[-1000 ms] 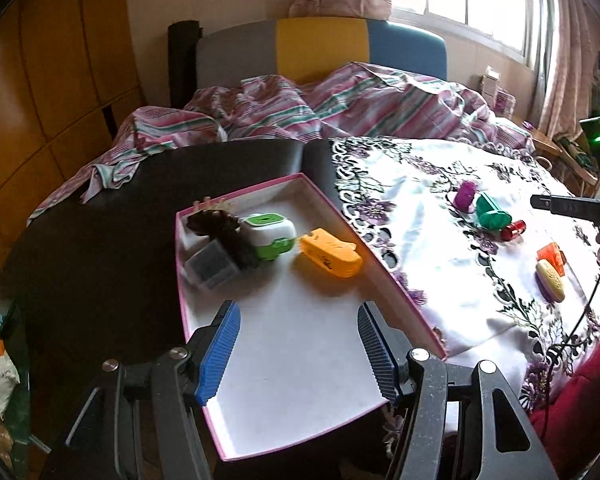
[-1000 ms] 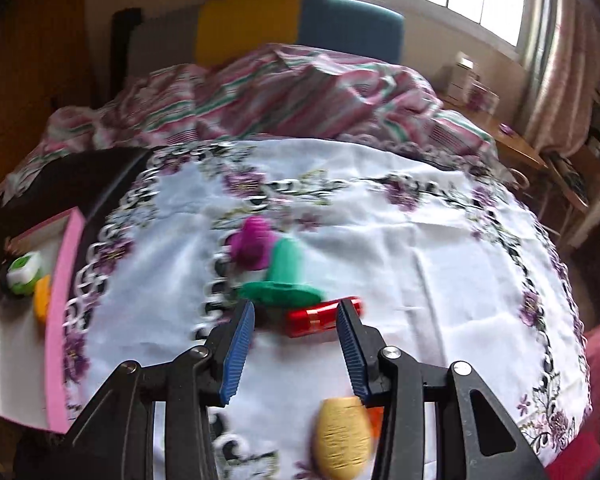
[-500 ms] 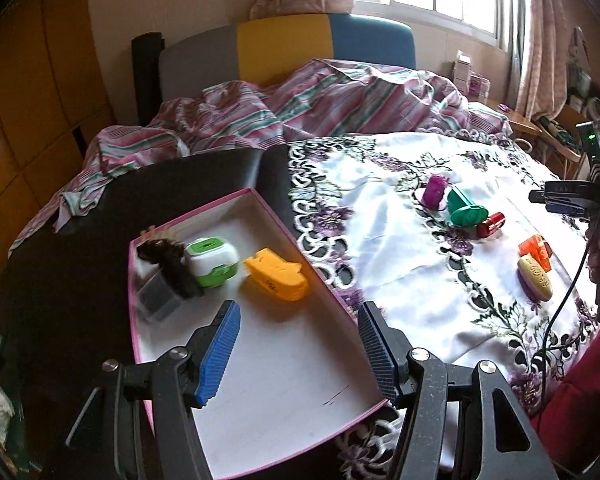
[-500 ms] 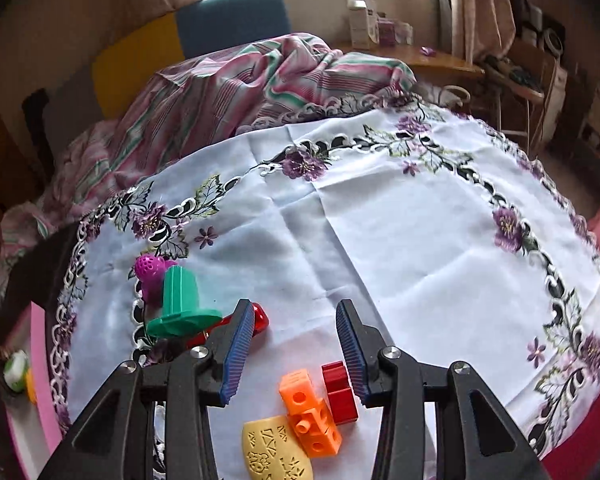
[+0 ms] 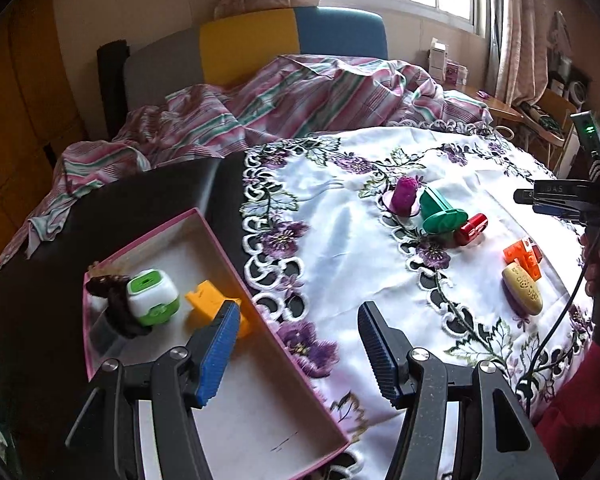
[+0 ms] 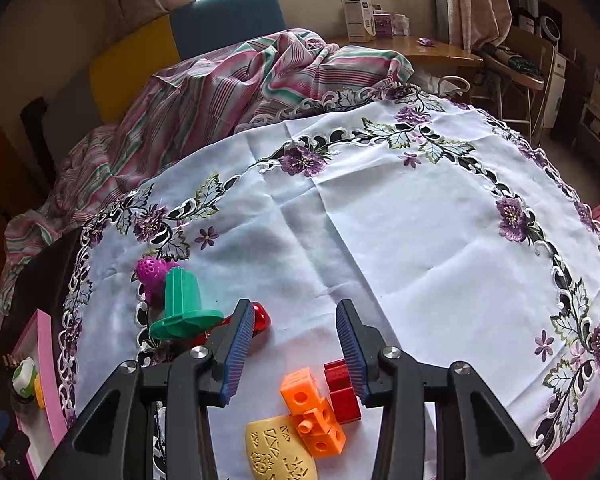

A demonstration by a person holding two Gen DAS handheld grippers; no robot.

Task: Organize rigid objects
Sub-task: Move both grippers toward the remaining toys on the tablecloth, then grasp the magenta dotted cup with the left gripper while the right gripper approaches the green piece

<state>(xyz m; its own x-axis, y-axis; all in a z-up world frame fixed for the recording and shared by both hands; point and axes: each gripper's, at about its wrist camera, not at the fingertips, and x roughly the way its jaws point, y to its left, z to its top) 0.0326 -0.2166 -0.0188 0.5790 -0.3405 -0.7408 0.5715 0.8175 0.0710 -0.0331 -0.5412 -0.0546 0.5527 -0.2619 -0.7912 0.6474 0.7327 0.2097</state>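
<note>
A pink-rimmed box holds a green-white cube, an orange piece and a dark object. My left gripper is open and empty above the box's right edge. On the white floral cloth lie a purple piece, a green flanged piece, a red cylinder, orange blocks, red blocks and a yellow patterned piece. My right gripper is open and empty above the blocks; it also shows in the left wrist view.
A striped blanket is bunched on the bed behind the table. A headboard in grey, yellow and blue stands at the back. A wooden desk with boxes is at the far right. The dark tabletop lies left of the cloth.
My left gripper has swung right, so the box now sits lower left. My right gripper has moved right from the red cylinder to above the orange and red blocks.
</note>
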